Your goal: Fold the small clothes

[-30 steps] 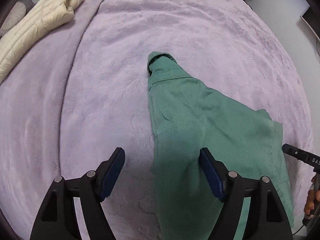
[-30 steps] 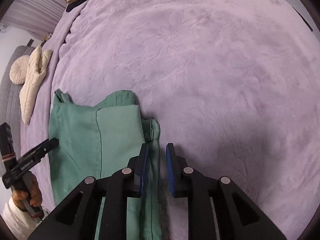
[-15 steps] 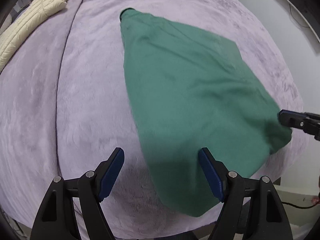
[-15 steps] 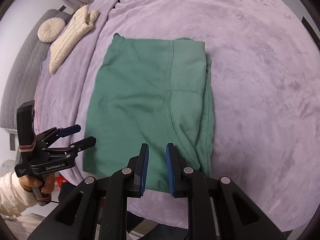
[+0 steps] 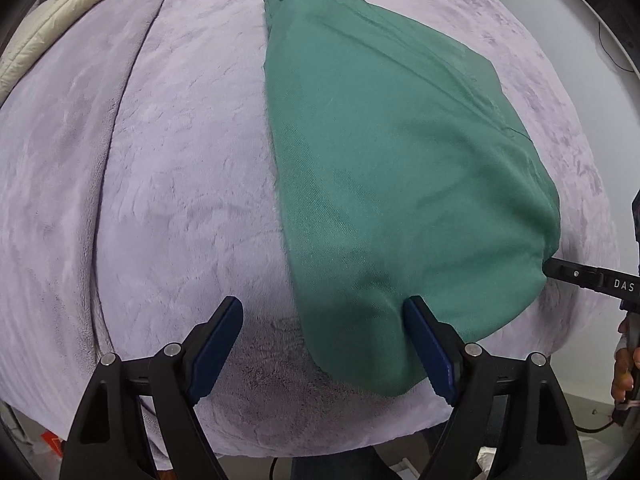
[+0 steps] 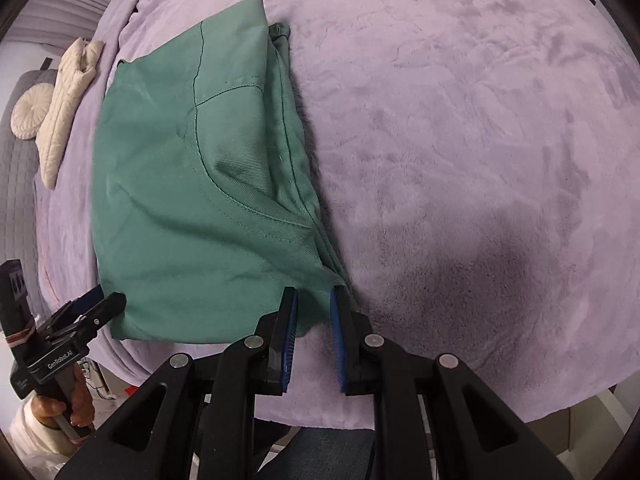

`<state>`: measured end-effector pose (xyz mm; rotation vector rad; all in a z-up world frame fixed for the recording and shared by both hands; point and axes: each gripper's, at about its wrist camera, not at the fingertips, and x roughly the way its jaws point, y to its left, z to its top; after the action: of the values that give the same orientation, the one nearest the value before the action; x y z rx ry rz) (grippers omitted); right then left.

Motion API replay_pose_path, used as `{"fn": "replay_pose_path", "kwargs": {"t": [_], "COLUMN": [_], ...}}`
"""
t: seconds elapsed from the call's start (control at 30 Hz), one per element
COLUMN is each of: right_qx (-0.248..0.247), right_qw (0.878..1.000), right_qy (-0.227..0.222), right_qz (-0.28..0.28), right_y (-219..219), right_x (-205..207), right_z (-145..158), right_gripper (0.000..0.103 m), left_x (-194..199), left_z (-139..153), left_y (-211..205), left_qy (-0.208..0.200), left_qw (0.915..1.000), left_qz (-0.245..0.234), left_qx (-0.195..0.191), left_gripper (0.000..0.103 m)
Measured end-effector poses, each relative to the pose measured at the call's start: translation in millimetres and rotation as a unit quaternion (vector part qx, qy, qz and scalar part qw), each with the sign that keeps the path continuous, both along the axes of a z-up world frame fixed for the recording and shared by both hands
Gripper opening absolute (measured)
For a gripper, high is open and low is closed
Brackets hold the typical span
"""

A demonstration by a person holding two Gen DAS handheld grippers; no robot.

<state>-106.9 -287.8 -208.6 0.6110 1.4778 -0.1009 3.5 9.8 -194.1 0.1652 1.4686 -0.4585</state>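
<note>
Green garment (image 5: 400, 168) spread flat on lilac bed blanket (image 5: 160, 160), near edge hanging just past bed's front; cream quilted jacket (image 6: 66, 104) and round cushion (image 6: 30, 110) far off at blanket's left side. Left claw (image 5: 320, 344) wide open, garment's near left corner lying between blue pads (image 5: 216, 344), nothing gripped. Right claw (image 6: 314, 336) nearly closed, narrow gap between pads, near right corner of garment reaching into that gap — gripped or loose, cannot tell
</note>
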Motion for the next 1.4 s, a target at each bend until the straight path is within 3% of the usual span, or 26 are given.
{"fn": "replay_pose_path", "kwargs": {"t": [0.77,0.83,0.9,0.93,1.23,1.4], "right_qx": [-0.003,-0.002,-0.002,-0.005,-0.009,-0.012], "right_qw": [0.999,0.999,0.999,0.999,0.998,0.998], "right_qy": [-0.042,-0.044,-0.046,-0.048,-0.058,-0.05], "right_qz": [0.021,0.023,0.023,0.024,0.023,0.027], "right_y": [6.5,9.4,11.5,14.2,21.4,25.4], "right_x": [3.4,7.1,7.3,9.3,15.2,16.7], "right_z": [71.2,73.5,76.7,77.9,88.3,84.8], "right_gripper": [0.02,0.026,0.047,0.049,0.05,0.05], "left_x": [0.4,2.3,2.8,3.0,4.7,3.5], "left_z": [45.1,48.2,51.1,52.5,61.0,55.4], "left_y": [14.6,12.6,11.5,11.4,8.4,10.1], "left_qy": [-0.041,-0.043,-0.046,-0.046,-0.056,-0.038], "left_qw": [0.9983,0.9981,0.9979,0.9979,0.9974,0.998], "left_qz": [0.027,0.029,0.028,0.027,0.029,0.031], "left_qx": [0.033,0.034,0.035,0.036,0.036,0.039], "left_gripper": [0.084,0.084,0.084,0.084,0.084,0.084]}}
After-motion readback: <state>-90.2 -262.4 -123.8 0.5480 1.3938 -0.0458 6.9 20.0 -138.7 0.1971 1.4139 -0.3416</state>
